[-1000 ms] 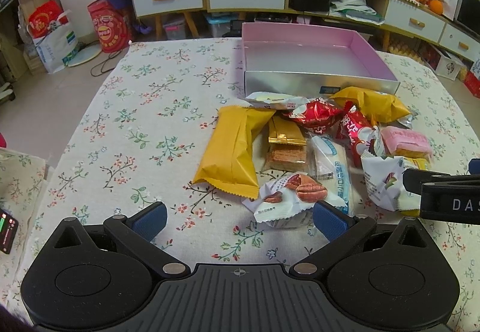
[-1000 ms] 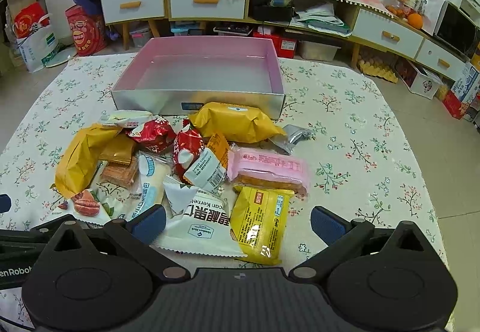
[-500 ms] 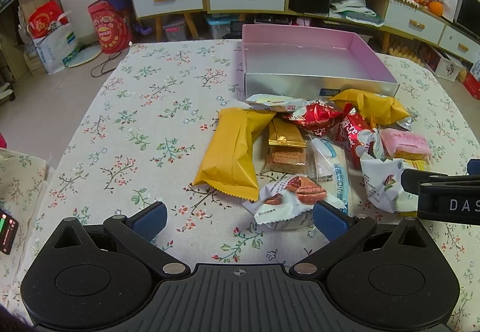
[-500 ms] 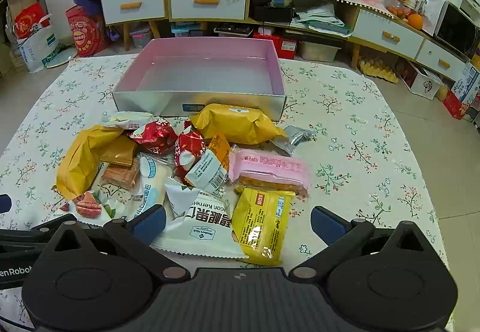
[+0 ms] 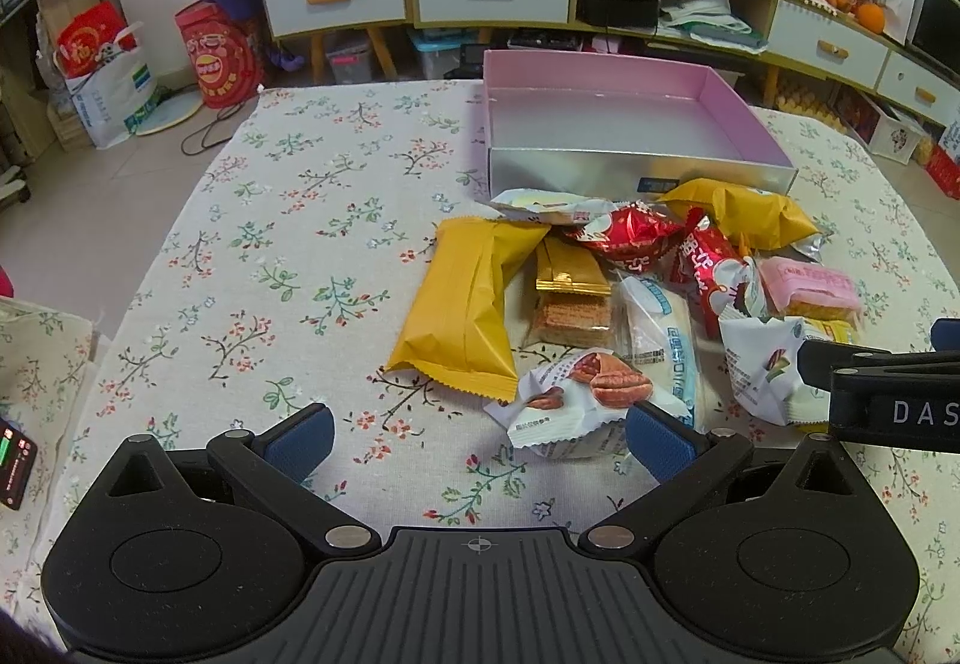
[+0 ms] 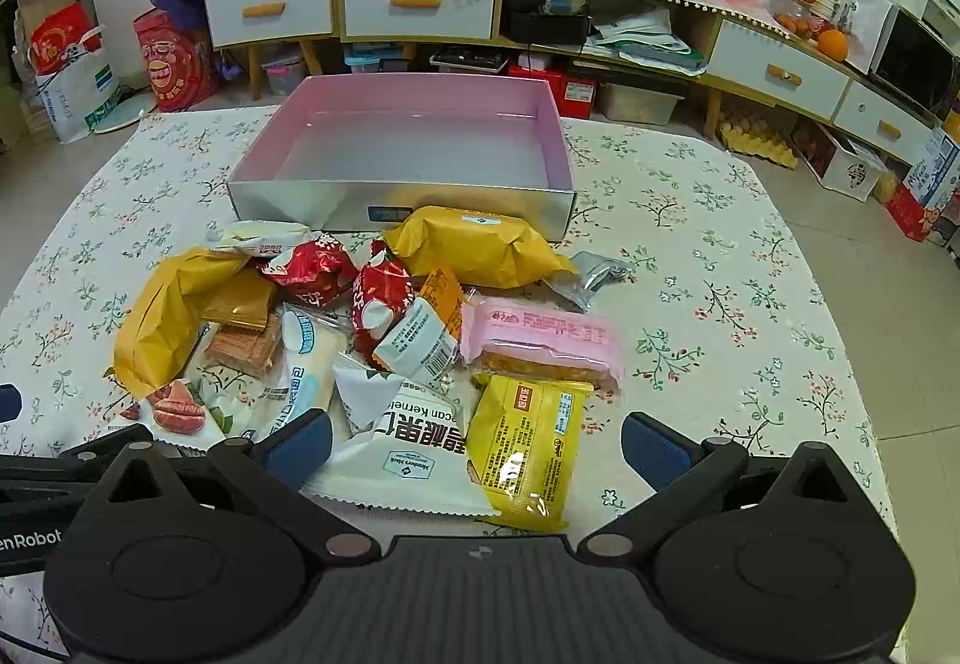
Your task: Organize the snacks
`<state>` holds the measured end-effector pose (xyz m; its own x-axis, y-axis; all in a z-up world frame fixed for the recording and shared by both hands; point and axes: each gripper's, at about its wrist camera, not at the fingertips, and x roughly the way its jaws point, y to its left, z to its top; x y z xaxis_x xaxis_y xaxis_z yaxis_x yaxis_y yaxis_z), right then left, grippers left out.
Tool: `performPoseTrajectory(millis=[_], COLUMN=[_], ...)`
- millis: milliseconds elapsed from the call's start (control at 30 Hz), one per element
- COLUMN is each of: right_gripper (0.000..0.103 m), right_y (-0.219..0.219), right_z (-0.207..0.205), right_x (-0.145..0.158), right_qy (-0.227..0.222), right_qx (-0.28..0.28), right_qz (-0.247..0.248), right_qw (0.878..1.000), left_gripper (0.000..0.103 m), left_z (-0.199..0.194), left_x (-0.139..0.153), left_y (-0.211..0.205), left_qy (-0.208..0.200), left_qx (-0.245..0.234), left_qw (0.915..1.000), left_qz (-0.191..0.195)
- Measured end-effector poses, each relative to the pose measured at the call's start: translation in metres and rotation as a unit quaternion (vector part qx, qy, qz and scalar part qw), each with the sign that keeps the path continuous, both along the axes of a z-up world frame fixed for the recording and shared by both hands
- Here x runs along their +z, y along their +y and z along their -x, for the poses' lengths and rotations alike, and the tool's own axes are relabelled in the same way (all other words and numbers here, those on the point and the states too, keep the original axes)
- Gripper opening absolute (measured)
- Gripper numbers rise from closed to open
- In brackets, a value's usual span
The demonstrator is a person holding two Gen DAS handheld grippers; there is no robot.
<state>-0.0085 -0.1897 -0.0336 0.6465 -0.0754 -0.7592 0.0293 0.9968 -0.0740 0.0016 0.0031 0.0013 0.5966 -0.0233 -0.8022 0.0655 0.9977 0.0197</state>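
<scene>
**Snack pile before one box, both grippers spread**

Left wrist view: one pink-lined box (image 5: 636, 120) stands on the floral tablecloth (image 5: 288, 244); two yellow packets and two red ones show in the snack pile (image 5: 606, 304) touching its near wall. The left gripper (image 5: 477, 439) hovers low, fingers apart, holding nothing.

Right wrist view: the right gripper (image 6: 477, 439) likewise gapes empty over the pile's near edge. Only here the silver wrapper (image 6: 594, 271) is plainly visible.

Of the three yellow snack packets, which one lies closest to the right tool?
The flat yellow packet with small printed text, directly between the right tool fingers. The plump one sits by the pink box; the long one lies far left.
</scene>
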Motion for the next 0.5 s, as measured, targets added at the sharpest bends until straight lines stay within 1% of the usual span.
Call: performPoseTrajectory(millis=[500], right_gripper=[0.078], right_y=[0.0001], right_z=[0.0002], right_x=[-0.0002], right_qy=[0.000], right_qx=[0.001], right_qz=[-0.001], right_qw=[1.000], left_gripper=[0.103], left_z=[0.0004], left_x=[0.0007], left_y=[0.0000], left_qy=[0.000], left_qx=[0.000], left_qw=[1.0000], left_qz=[0.001])
